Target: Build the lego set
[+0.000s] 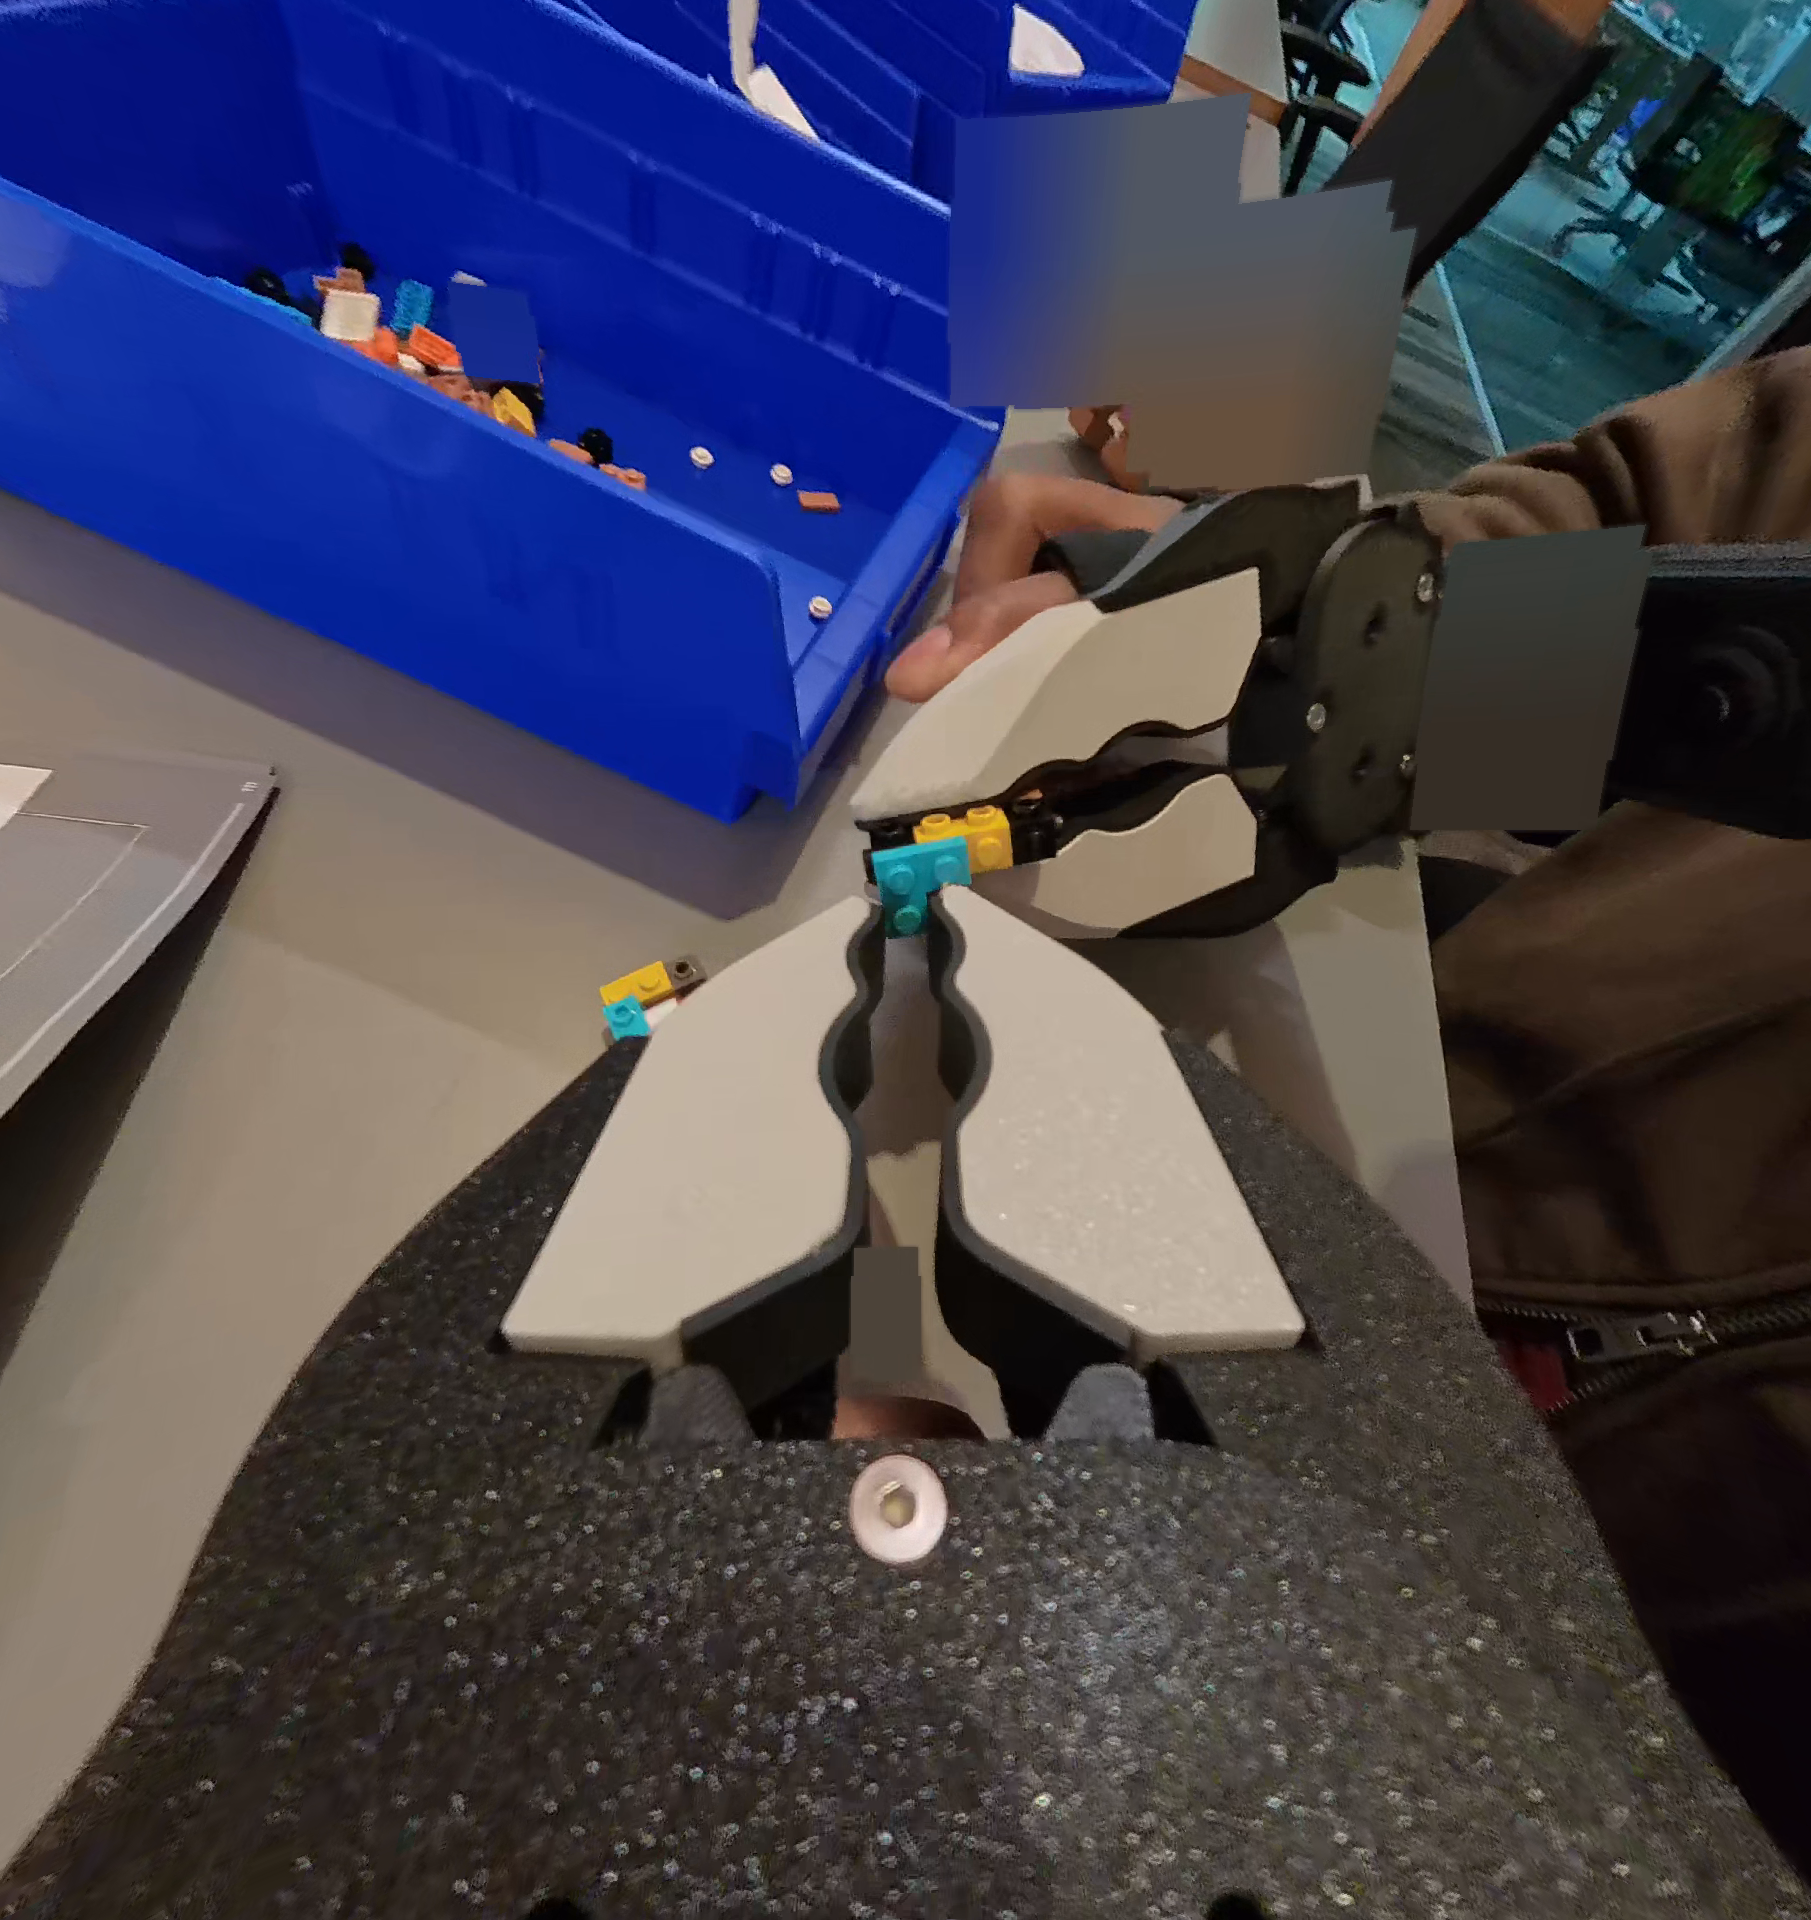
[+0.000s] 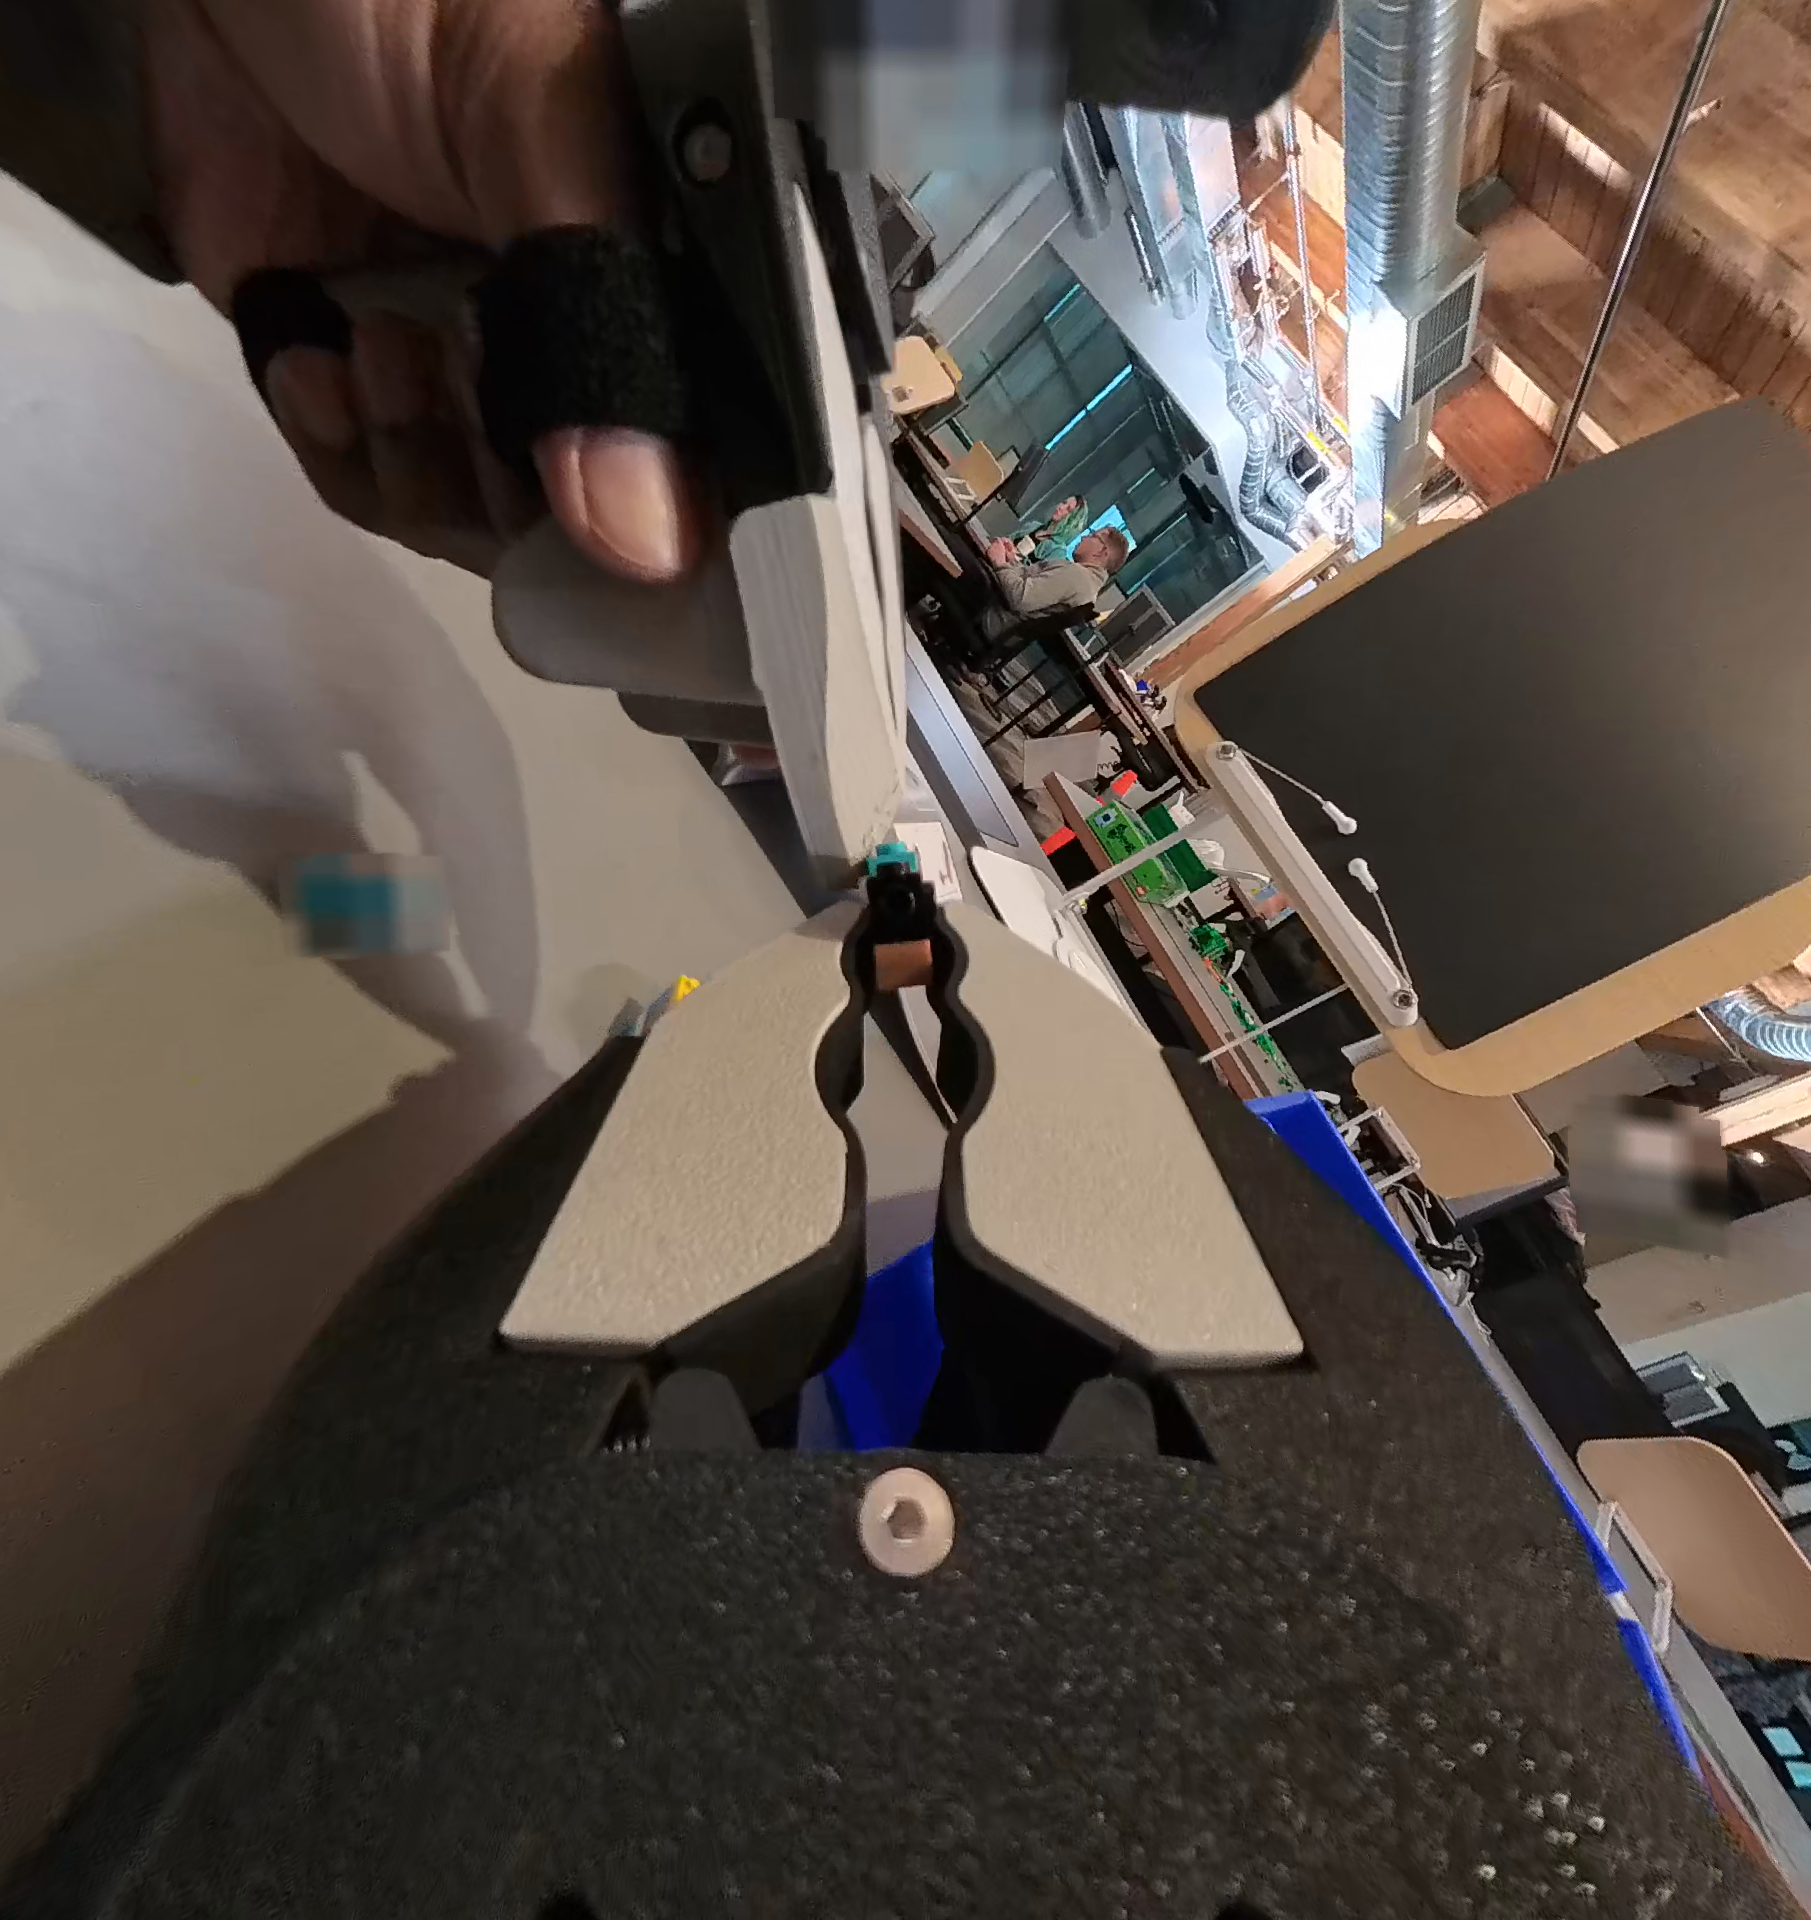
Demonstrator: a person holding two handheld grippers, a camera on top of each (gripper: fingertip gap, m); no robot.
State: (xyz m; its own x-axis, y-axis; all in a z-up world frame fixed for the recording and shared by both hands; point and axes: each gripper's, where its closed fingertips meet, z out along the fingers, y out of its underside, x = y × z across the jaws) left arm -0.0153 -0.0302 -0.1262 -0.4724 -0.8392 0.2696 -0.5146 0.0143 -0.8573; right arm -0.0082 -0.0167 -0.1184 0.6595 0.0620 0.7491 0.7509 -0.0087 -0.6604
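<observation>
While the left hand-held gripper (image 1: 903,914) pinches a teal brick (image 1: 916,876) between its nearly closed fingertips, the right hand-held gripper (image 1: 958,831) comes in from the right and clamps a small assembly of black and yellow bricks (image 1: 968,831). The teal brick touches the near side of that assembly, so the two grippers meet almost at a right angle just above the grey bench (image 1: 361,1039). In the right wrist view, the right gripper's own fingers are closed on the black end of the assembly (image 2: 896,904), with a small brown piece (image 2: 901,964) caught between the fingers just behind the tips; the teal brick (image 2: 890,857) shows beyond it as a small spot against the edge of the left gripper's grey finger (image 2: 839,727). A thumb (image 2: 620,509) in a black strap rests on that gripper's trigger.

On the bench left of the left gripper lies a small cluster of yellow, teal and dark bricks (image 1: 646,992), partly hidden by the gripper's finger. Farther back stands a blue bin (image 1: 465,551) holding loose pieces (image 1: 413,332) in orange, white, black and yellow. A printed booklet (image 1: 80,935) lies at the left edge of the bench. A hand (image 1: 994,592) rests on the bench beside the bin's corner, behind the right gripper, and a brown jacket sleeve (image 1: 1659,447) fills the right side of the left wrist view.
</observation>
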